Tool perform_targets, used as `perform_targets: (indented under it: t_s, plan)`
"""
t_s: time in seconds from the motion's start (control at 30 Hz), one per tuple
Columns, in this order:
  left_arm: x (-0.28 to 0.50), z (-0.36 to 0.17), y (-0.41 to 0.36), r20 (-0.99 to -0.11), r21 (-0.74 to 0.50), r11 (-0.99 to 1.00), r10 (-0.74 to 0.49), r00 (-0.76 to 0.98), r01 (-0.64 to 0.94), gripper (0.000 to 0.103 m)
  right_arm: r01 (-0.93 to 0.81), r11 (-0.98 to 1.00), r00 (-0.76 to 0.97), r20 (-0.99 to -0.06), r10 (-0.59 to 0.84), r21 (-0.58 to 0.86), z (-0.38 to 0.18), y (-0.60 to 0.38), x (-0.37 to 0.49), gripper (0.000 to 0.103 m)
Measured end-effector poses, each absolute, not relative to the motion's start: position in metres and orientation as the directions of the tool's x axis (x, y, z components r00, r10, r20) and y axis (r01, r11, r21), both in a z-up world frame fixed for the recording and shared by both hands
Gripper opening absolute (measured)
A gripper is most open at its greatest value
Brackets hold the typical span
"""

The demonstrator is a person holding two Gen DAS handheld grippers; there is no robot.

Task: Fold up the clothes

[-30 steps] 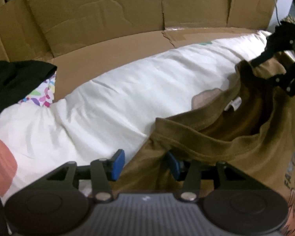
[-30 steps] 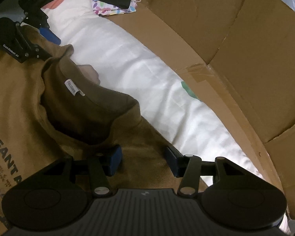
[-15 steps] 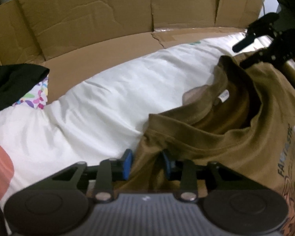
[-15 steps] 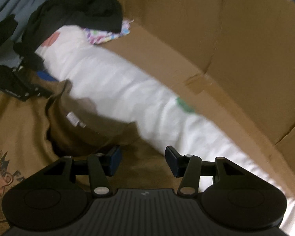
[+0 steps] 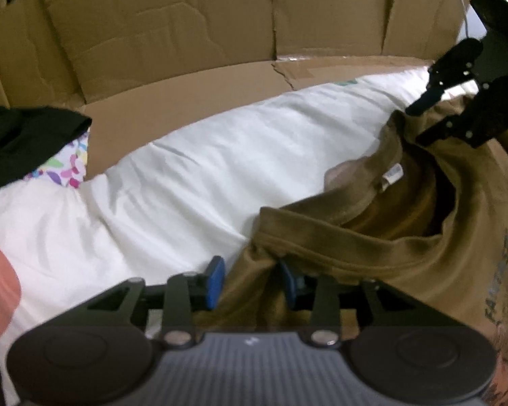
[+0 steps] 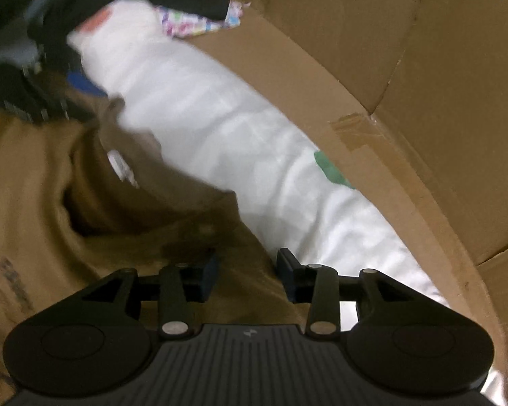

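A brown T-shirt (image 5: 406, 253) with a printed front lies on a white sheet (image 5: 203, 176), its neck opening and white label facing up. My left gripper (image 5: 250, 280) is shut on the shirt's shoulder edge, with fabric bunched between the blue pads. My right gripper (image 6: 245, 272) stands over the other shoulder of the shirt (image 6: 50, 186), with cloth between its blue pads and a gap still showing. It also shows in the left wrist view (image 5: 457, 111) at the far right, on the collar.
Cardboard walls (image 5: 186, 34) ring the sheet on the far side. A black garment (image 5: 20, 135) and a colourful patterned cloth (image 5: 67, 165) lie at the sheet's left end. The right wrist view is blurred by motion.
Both grippers' jaws have narrowed on the shirt's shoulders. The shirt's neckline has lifted and shifted; the right gripper is moving, blurring its view.
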State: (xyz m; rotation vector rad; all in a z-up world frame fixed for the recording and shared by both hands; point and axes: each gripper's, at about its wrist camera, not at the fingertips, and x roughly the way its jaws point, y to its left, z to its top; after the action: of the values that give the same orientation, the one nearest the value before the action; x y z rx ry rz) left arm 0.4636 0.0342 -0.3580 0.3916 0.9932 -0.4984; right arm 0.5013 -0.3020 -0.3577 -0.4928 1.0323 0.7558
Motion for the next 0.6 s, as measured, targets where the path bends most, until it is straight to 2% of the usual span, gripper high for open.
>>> perform_targets:
  t_s: [0.03,0.07,0.1,0.13,0.4,0.6]
  plan:
    - [0.458,-0.358,0.030,-0.863,0.117,0.809,-0.205,0.462,0.577,0.022,-0.754,0.657,0.310,-0.893,0.326,-0.022,-0.358,-0.301,0.499,0.039]
    - [0.453,-0.358,0.026,-0.860,0.147,0.794,-0.192,0.473,0.589,0.014,-0.756,0.655,0.310,-0.890,0.335,-0.016,-0.358,-0.300,0.497,0.025]
    - [0.448,-0.358,0.022,-0.857,0.177,0.782,-0.177,0.484,0.598,0.004,-0.762,0.648,0.309,-0.887,0.343,-0.015,-0.357,-0.299,0.495,0.017]
    - [0.445,-0.357,0.022,-0.853,0.187,0.782,-0.172,0.493,0.595,0.004,-0.768,0.640,0.320,-0.885,0.339,-0.032,-0.356,-0.298,0.492,0.006]
    - [0.444,-0.333,0.030,-0.777,0.240,0.835,-0.140,0.614,0.495,0.004,-0.723,0.678,0.474,-0.811,0.342,-0.137,-0.323,-0.305,0.483,0.003]
    - [0.463,-0.319,0.021,-0.755,0.245,0.856,-0.126,0.643,0.455,0.003,-0.644,0.730,0.573,-0.777,0.262,-0.228,-0.314,-0.308,0.493,0.001]
